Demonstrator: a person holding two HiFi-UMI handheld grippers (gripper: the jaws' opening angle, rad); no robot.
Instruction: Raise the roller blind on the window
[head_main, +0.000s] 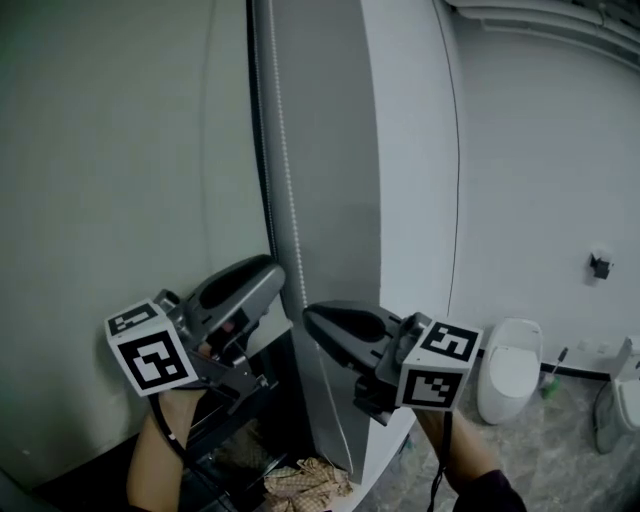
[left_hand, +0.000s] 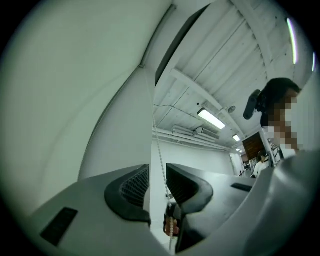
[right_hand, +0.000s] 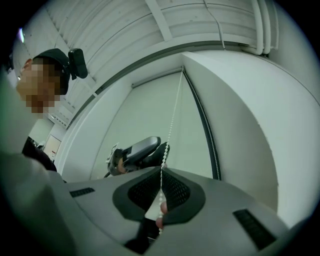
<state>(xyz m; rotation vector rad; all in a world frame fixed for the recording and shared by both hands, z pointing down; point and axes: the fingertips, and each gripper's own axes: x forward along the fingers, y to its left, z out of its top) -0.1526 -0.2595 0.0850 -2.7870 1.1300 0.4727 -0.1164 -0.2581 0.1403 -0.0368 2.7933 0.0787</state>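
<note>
Two grippers meet on one bead chain (right_hand: 173, 112). Our right gripper (right_hand: 161, 194) has its jaws pinched together on it. The left gripper (left_hand: 159, 180), just above, has its jaws apart, and the chain runs loose through the gap. The chain's long axis is vertical, climbing ahead of both pairs of jaws to the top corner of the lowered roller blind (head_main: 330, 190). We judge the right is placed to pull. We read no brand or lettering; the cubes (head_main: 150, 352) carry only square markers.
</note>
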